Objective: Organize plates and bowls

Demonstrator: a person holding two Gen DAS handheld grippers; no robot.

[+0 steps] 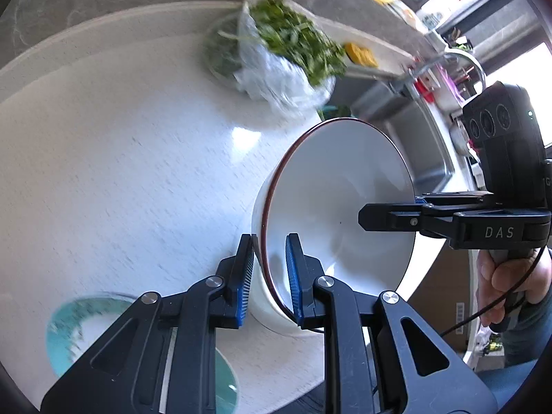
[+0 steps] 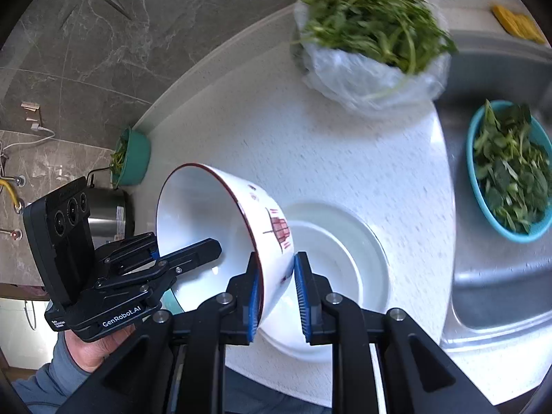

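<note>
A white bowl (image 1: 338, 193) with a dark red rim hangs tilted on its side above the counter, held from both sides. My left gripper (image 1: 269, 276) is shut on its near rim, blue pads on either side of the wall. Across the bowl, my right gripper (image 1: 386, 215) clamps the opposite rim. In the right wrist view the bowl (image 2: 207, 220) shows a red pattern on its outer wall, with my right gripper (image 2: 277, 296) shut on it. My left gripper (image 2: 186, 246) grips the far rim. A white plate (image 2: 348, 258) lies on the counter just beneath.
A teal plate (image 1: 69, 324) lies on the white counter (image 1: 120, 172) at lower left. A plastic bag of greens (image 2: 372, 41) sits at the back. The steel sink (image 2: 500, 293) on the right holds a teal basin of greens (image 2: 510, 172). A teal bowl (image 2: 132, 162) stands by the wall.
</note>
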